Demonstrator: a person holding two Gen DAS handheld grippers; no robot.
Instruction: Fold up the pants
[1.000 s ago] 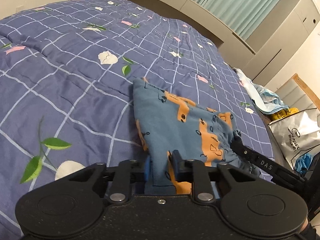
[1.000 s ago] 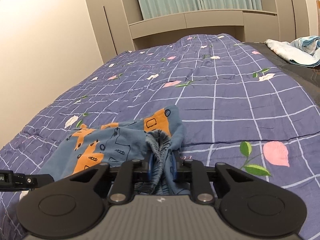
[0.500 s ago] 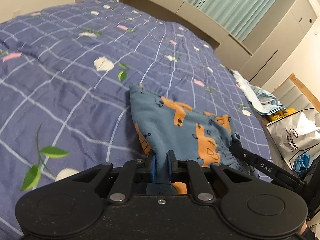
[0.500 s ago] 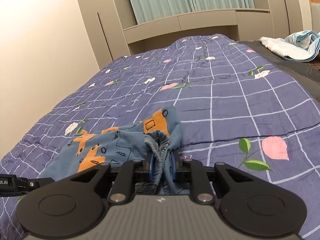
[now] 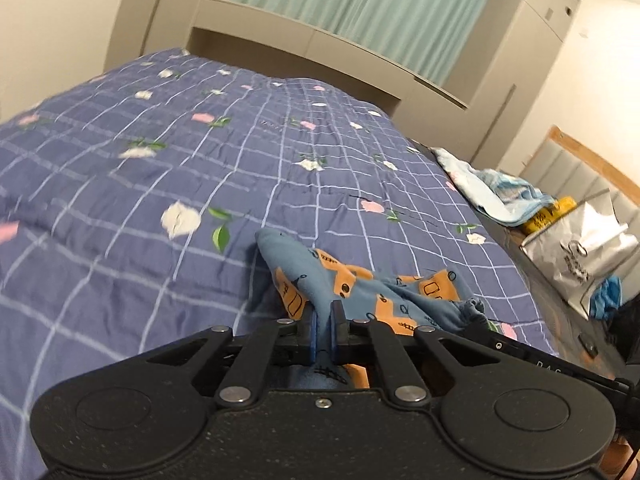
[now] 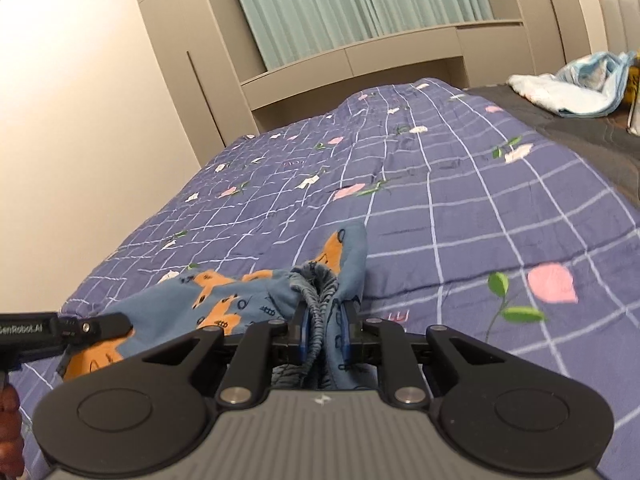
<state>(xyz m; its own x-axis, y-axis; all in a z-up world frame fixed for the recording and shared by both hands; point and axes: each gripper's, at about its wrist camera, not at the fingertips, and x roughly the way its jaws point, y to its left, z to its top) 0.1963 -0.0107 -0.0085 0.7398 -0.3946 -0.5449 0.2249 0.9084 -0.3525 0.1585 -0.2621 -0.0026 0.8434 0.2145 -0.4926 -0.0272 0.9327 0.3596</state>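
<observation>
Small blue pants (image 5: 360, 292) with orange patches lie on the purple checked quilt (image 5: 160, 200). My left gripper (image 5: 325, 316) is shut on a thin edge of the pants near one end, and the cloth rises from the quilt into its pads. My right gripper (image 6: 324, 320) is shut on the gathered elastic waistband (image 6: 314, 280) of the pants (image 6: 224, 304). The cloth hangs slack between the two grippers. In the right wrist view the left gripper's body (image 6: 60, 330) shows at the left edge.
The quilt (image 6: 440, 200) covers a wide bed up to a beige headboard shelf (image 5: 320, 44) with green curtains. A light blue cloth pile (image 5: 496, 196) and a white bag (image 5: 584, 248) sit beside the bed on the right.
The left gripper's jaws closed tight on the pants edge, rose and rolled, lifting that end. The right gripper lifted the waistband a little. The pants bunched up between them.
</observation>
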